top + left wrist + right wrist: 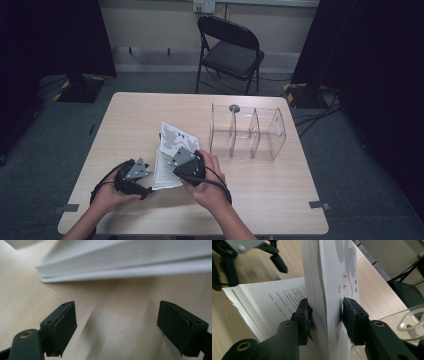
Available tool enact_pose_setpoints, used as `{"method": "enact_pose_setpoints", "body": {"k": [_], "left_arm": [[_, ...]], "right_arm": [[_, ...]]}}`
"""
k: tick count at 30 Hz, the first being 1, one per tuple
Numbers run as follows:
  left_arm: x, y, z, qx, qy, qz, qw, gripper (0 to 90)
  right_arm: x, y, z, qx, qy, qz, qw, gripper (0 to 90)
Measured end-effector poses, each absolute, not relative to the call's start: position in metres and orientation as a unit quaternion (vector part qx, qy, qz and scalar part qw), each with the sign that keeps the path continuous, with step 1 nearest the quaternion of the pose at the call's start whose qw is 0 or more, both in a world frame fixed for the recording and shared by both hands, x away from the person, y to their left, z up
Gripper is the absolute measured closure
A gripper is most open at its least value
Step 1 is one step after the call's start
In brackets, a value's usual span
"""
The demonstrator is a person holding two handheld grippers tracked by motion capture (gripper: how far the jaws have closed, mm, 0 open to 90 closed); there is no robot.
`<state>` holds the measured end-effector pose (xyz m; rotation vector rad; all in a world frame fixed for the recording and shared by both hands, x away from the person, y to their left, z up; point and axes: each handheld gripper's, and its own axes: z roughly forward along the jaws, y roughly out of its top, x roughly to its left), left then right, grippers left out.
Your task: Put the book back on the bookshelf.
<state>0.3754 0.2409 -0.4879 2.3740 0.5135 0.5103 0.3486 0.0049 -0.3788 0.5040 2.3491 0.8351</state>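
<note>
Paper is what the right gripper (325,311) is pinching: its two black jaws are pressing from both sides on the front cover and a thick sheaf of pages of the book (169,157), and are holding that sheaf upright, swung up off the rest of the block. The remaining pages are lying flat and open on the wooden table (150,110), printed text facing up, on the near-left side of the raised sheaf.

Nearest the person, just left of the book, the left gripper (117,327) is resting low over the tabletop with its jaws standing wide apart and nothing between them. In its own view the book's page edge (130,257) is lying straight ahead, running crosswise to the jaws, close but not touching. Judging by this, the left hand is the one placed to reach the flat half, while the right is carrying the raised half; the spine is running roughly away from the person.

Farther back and to the right of the book, a clear plastic organiser (247,132) is standing on the table, divided into compartments that look empty. Beyond the table's far edge, a black folding chair (230,47) is standing against the wall.
</note>
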Motion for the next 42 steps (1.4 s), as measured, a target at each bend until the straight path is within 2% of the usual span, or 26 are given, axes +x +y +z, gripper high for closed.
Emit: {"method": "enact_pose_setpoints", "body": {"k": [4, 8, 13, 16, 20, 25, 28, 32, 34, 37, 41, 42], "left_arm": [[0.377, 0.232, -0.484, 0.900, 0.187, 0.219, 0.327, 15.9], [0.374, 0.222, -0.475, 0.890, 0.167, 0.225, 0.359, 17.3], [0.371, 0.218, -0.472, 0.888, 0.149, 0.247, 0.359, 18.5], [0.365, 0.216, -0.465, 0.882, 0.122, 0.274, 0.364, 25.7], [0.359, 0.216, -0.456, 0.878, 0.096, 0.295, 0.366, 41.1], [0.358, 0.217, -0.446, 0.881, 0.099, 0.284, 0.366, 52.9], [0.358, 0.219, -0.441, 0.881, 0.110, 0.269, 0.373, 54.8], [0.357, 0.219, -0.437, 0.887, 0.106, 0.259, 0.368, 55.2], [0.355, 0.216, -0.434, 0.891, 0.102, 0.247, 0.367, 55.3], [0.354, 0.213, -0.432, 0.895, 0.097, 0.246, 0.360, 55.6], [0.356, 0.215, -0.431, 0.895, 0.097, 0.247, 0.359, 56.1], [0.356, 0.216, -0.431, 0.894, 0.100, 0.243, 0.364, 56.0]], "right_arm": [[0.350, 0.008, -0.374, 0.190, 0.886, 0.315, 0.283, 59.0], [0.350, 0.011, -0.371, 0.186, 0.891, 0.306, 0.280, 58.7], [0.351, 0.010, -0.369, 0.185, 0.895, 0.302, 0.272, 58.1], [0.351, 0.012, -0.368, 0.178, 0.899, 0.296, 0.267, 57.4], [0.352, 0.016, -0.364, 0.170, 0.906, 0.292, 0.256, 56.2], [0.352, 0.018, -0.362, 0.153, 0.912, 0.294, 0.244, 52.8], [0.351, 0.015, -0.361, 0.155, 0.912, 0.310, 0.221, 48.6], [0.351, 0.007, -0.364, 0.153, 0.901, 0.342, 0.217, 45.8], [0.350, -0.001, -0.365, 0.174, 0.891, 0.355, 0.222, 36.2], [0.348, -0.008, -0.364, 0.189, 0.885, 0.364, 0.220, 36.0], [0.347, -0.023, -0.350, 0.236, 0.883, 0.373, 0.159, 33.1], [0.346, -0.026, -0.347, 0.232, 0.884, 0.369, 0.167, 32.0]]}}
